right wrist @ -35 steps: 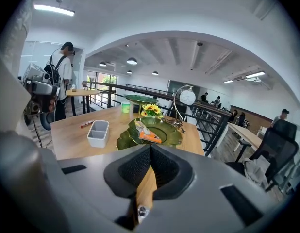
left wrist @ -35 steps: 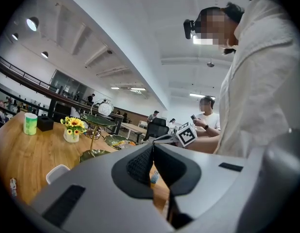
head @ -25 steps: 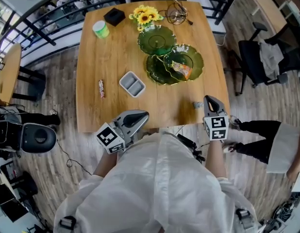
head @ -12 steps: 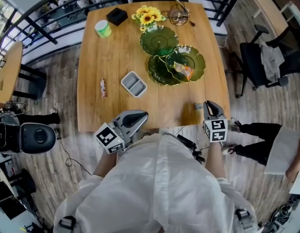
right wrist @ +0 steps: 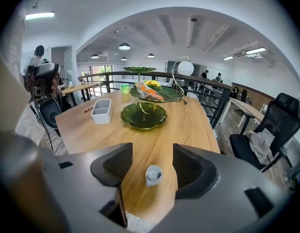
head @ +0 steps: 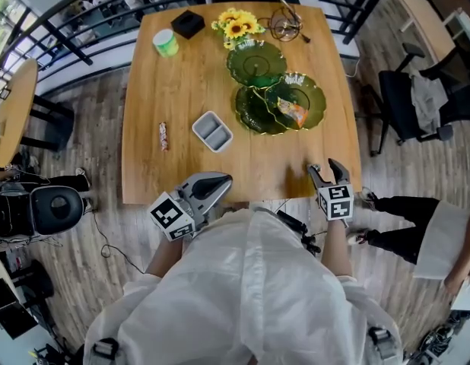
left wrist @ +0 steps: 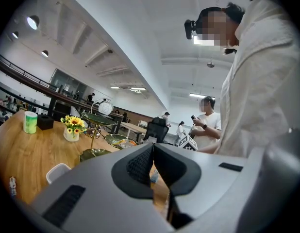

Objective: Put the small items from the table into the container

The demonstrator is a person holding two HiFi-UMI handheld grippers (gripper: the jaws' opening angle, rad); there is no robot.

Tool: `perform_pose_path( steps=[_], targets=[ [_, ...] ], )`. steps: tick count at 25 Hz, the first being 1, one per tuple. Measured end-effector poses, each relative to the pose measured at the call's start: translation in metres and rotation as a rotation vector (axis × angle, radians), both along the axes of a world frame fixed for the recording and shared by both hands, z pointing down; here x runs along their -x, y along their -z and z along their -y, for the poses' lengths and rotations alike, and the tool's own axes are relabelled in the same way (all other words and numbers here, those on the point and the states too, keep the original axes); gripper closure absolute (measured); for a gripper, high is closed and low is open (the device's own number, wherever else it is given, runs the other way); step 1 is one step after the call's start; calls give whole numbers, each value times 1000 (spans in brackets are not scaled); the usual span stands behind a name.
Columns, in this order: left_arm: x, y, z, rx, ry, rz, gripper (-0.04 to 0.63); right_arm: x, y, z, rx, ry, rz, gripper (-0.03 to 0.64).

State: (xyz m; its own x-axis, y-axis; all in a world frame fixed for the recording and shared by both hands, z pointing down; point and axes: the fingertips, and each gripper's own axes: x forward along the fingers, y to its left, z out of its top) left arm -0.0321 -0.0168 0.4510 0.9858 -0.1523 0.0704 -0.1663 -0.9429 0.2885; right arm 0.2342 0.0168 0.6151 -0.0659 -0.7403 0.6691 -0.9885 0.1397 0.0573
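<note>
1. Check the right gripper (right wrist: 152,159). Its jaws are opening and stand wide apart. It is pitched down toward the table (head: 189,74), close to the near edge and the near right corner.
2. Locate the target. A small capped vial (right wrist: 153,174) stands upright on the wood between the two pads, touching neither. Nothing is held yet.
3. Check the left gripper (left wrist: 153,152). Its jaws are closed together with nothing between them. It hangs off the table's near edge, close to your body.
4. Locate the container (head: 195,127). It is a pale two-compartment tray sitting near the middle of the table, toward the near edge and just left of the green plates (head: 274,97). Both compartments look empty.
5. Note a second small item. A wrapped bar (head: 163,135) lies beside the left edge, well apart from the vial.
6. Expect the vial to be light and rigid, with a smooth wall and a shiny cap. Judged by its narrow base, it will tip or skid at a glancing touch and roll once it is down.
7. Take hold across the body, below the cap, with both pads meeting the wall squarely.
8. Avoid gripping the cap alone, because it may slip from the pads.
9. Close gently. Little force should be needed.
</note>
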Motion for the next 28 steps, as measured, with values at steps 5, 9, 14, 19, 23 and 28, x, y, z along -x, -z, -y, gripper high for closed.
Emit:
perform_pose_path(
  steps=[5, 9, 14, 19, 23, 28],
  targets=[
    [-4, 0, 3, 1, 6, 6, 588, -10, -12, 2, 31, 1, -2, 375],
    [-7, 0, 2, 2, 9, 9, 588, -10, -29, 1, 80, 28, -11, 376],
    [-2, -1, 5, 3, 18, 10, 588, -5, -52, 3, 142, 55, -40, 376],
    [3, -2, 8, 3, 30, 9, 588, -8, -73, 1, 214, 66, -78, 377],
    [0, -3, 9, 7, 35, 8, 588, -11, -86, -4, 263, 72, -78, 379],
    [1, -1, 9, 5, 38, 12, 588, -13, -92, -6, 285, 77, -86, 438]
  ],
)
